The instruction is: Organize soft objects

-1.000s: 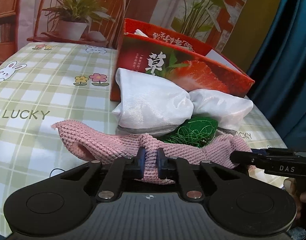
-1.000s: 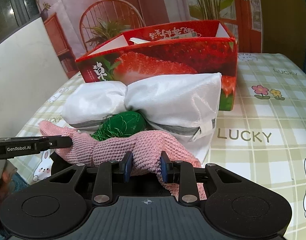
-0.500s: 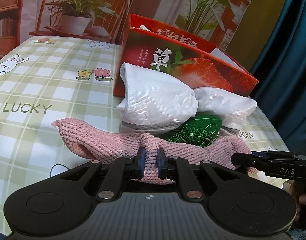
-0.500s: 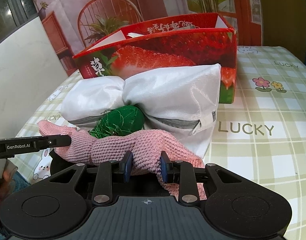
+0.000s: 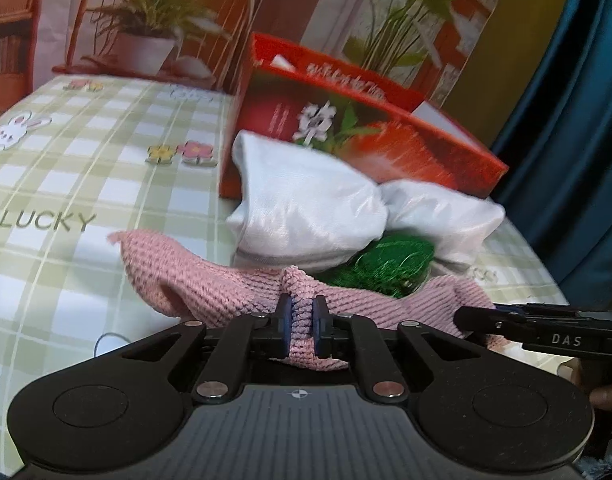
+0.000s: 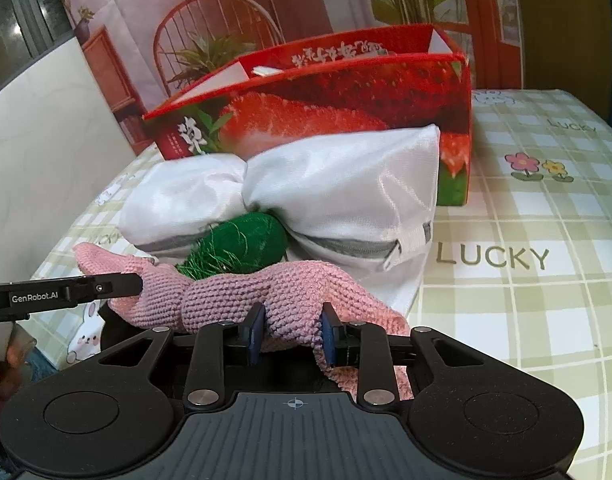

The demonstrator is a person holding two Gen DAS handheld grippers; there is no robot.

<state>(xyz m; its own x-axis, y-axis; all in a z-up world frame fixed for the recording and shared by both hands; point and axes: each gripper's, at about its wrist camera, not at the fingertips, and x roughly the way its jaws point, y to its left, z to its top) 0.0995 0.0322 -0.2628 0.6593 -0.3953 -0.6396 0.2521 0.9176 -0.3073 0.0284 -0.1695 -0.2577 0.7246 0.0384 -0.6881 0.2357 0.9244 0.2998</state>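
Note:
A pink knitted cloth (image 5: 209, 284) lies stretched along the near table edge. My left gripper (image 5: 301, 312) pinches a fold of it, its jaws closing tighter on the fabric. My right gripper (image 6: 291, 320) is shut on a thicker bunch of the same pink knitted cloth (image 6: 225, 296). Each view shows a finger of the other gripper at its side, at the cloth's end. Behind the cloth lies a white mesh zip bag (image 6: 338, 184), also seen as the white bag (image 5: 306, 208), with a green fuzzy item (image 6: 241, 244) tucked under it.
An open red strawberry box (image 6: 326, 108) stands right behind the white bag, the same box (image 5: 386, 148) in the left view. The table wears a green checked cloth (image 6: 526, 220) printed LUCKY. A blue curtain (image 5: 578, 120) hangs at the right.
Both grippers keep their hold on the pink cloth in the same place. The left wrist view has shifted a little and is blurred now.

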